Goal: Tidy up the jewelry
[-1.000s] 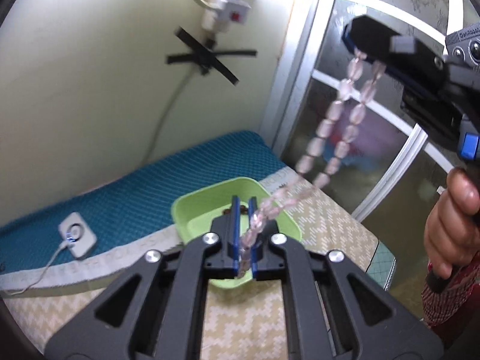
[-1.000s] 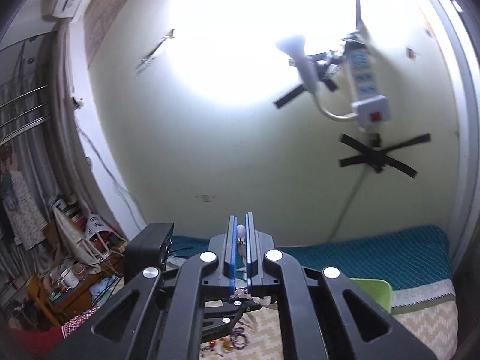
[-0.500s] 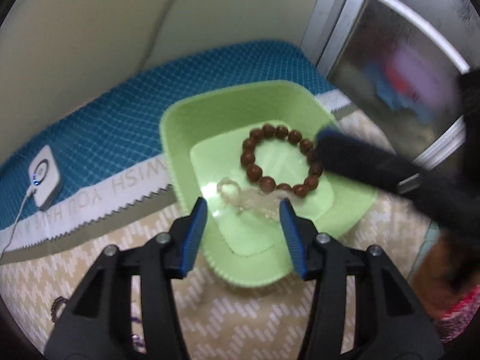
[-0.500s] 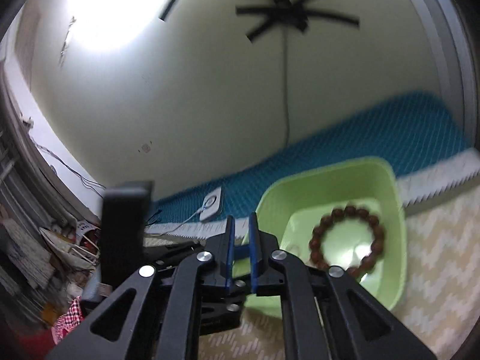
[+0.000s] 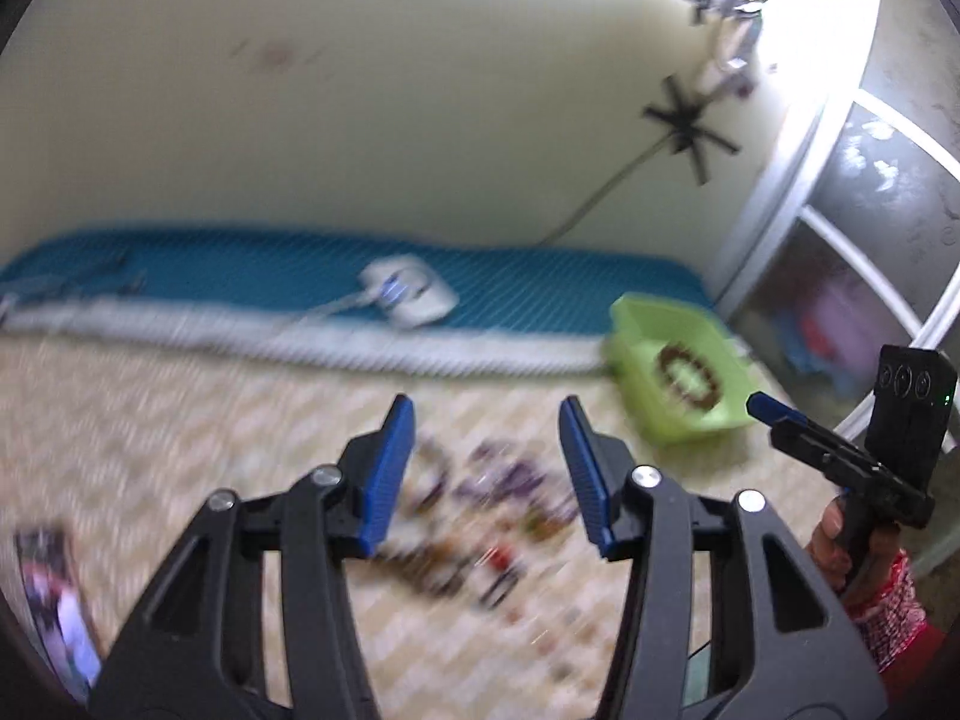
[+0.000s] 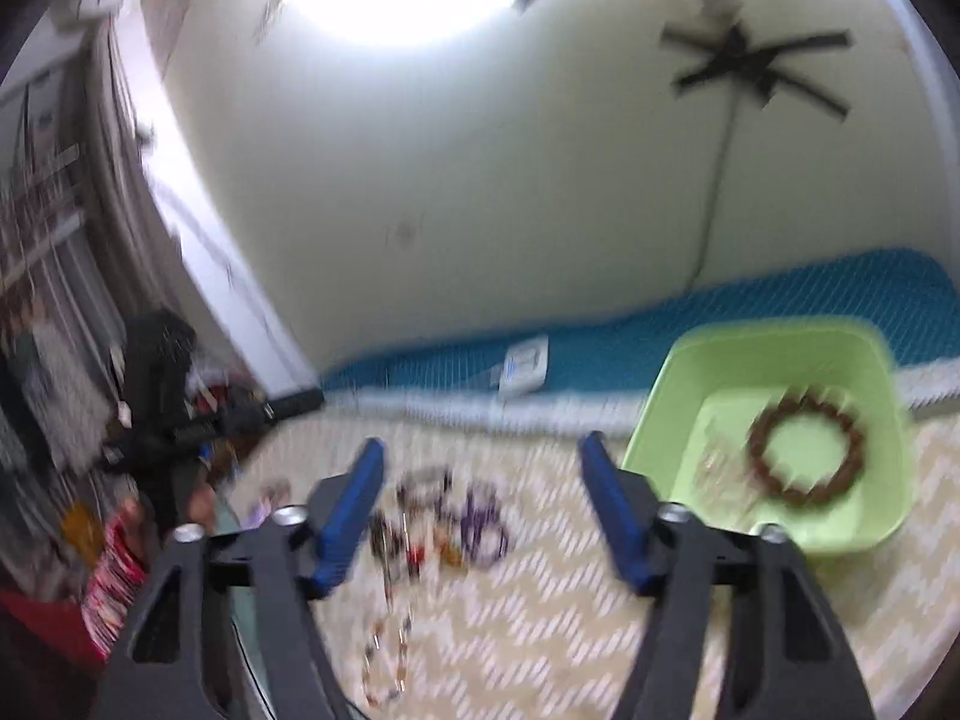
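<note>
In the square green plastic tray (image 6: 672, 402), a round brown-beaded bracelet (image 6: 807, 455).

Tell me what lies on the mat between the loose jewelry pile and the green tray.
Only bare zigzag mat separates the jewelry pile from the green tray, clearest in the right wrist view.

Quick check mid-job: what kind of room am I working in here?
Likely a lived-in bedroom or home room: a patterned mat on the floor by a wall, a green tray, a glass sliding door, cluttered shelves.
</note>
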